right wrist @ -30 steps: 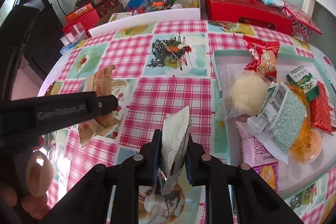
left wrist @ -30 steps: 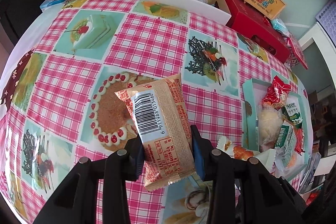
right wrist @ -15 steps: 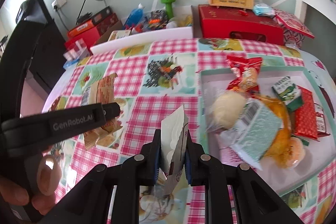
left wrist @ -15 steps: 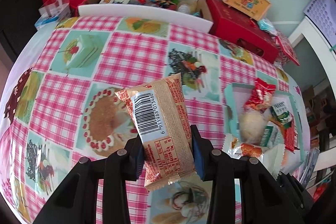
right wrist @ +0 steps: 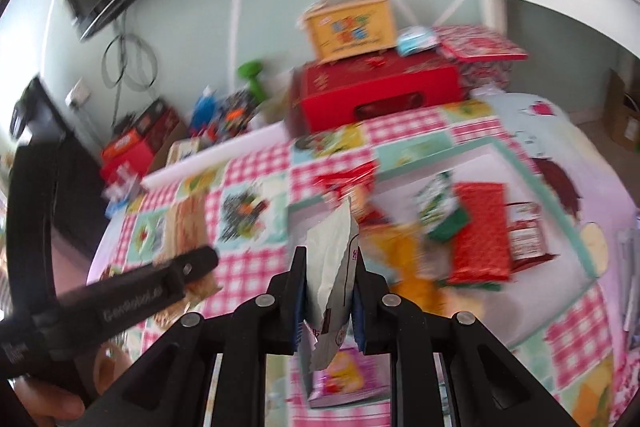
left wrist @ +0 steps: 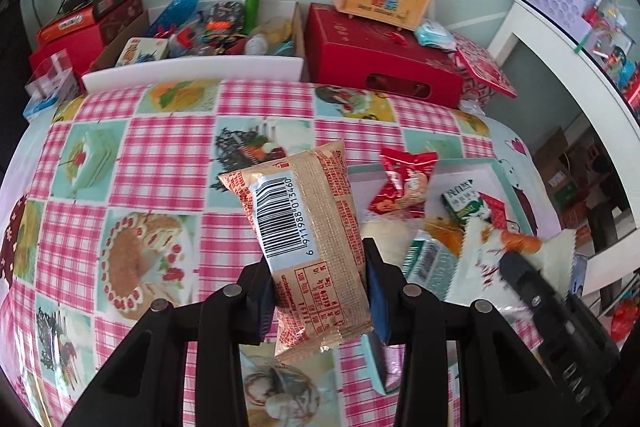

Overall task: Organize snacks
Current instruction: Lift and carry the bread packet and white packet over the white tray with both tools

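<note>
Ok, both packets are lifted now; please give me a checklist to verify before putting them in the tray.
1. Left tool grips the tan barcode packet: ok.
2. Right tool grips the white packet: ok.
3. Both packets off the checked tablecloth: ok.
4. Tray in view of both cameras: ok.
5. Free room in the tray: ok, bare floor shows at the far side, behind the red wrapper.
6. Right view sharp enough for aiming: not ok, blurred.

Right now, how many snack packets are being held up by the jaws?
2: a tan barcode packet in the left gripper, a white packet in the right gripper.
</note>
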The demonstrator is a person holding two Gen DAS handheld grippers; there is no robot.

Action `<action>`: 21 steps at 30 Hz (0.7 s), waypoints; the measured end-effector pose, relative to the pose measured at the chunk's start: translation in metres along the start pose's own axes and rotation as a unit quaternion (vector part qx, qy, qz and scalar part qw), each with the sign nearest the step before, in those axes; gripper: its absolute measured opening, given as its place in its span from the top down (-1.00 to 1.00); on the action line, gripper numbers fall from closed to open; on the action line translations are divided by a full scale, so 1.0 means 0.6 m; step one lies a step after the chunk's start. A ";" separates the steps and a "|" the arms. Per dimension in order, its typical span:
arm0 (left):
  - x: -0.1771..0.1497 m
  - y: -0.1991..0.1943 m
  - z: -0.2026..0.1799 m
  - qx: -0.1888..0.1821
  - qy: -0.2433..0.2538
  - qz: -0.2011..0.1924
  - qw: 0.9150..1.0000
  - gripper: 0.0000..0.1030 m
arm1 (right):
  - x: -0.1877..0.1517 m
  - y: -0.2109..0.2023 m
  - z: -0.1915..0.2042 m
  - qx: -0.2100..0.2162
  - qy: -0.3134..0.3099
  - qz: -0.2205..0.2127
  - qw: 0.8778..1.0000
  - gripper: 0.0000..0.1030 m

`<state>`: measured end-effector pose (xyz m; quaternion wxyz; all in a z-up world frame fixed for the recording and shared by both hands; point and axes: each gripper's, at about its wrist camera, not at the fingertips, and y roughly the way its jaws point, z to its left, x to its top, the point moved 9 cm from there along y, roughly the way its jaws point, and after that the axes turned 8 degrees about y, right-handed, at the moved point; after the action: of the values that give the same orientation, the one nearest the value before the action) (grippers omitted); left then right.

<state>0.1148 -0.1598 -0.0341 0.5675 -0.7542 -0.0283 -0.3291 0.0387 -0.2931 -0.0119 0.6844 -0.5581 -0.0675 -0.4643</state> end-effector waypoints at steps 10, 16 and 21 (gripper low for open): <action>0.019 0.009 -0.120 -0.023 0.071 -0.006 0.997 0.22 | 0.057 -0.032 -0.143 -0.048 0.087 -0.038 0.994 0.61; 0.031 0.030 -0.172 -0.035 0.094 -0.006 0.995 0.22 | 0.068 -0.022 -0.173 -0.046 0.100 -0.042 0.993 0.61; 0.034 0.054 -0.189 -0.029 0.101 0.000 0.994 0.22 | 0.074 0.001 -0.173 -0.041 0.092 -0.041 0.994 0.61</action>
<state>0.0918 -0.2773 -0.0348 0.5452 -0.7331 0.0386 -0.4047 0.0198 -0.4039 -0.0231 0.6446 -0.5371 -0.0083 -0.5440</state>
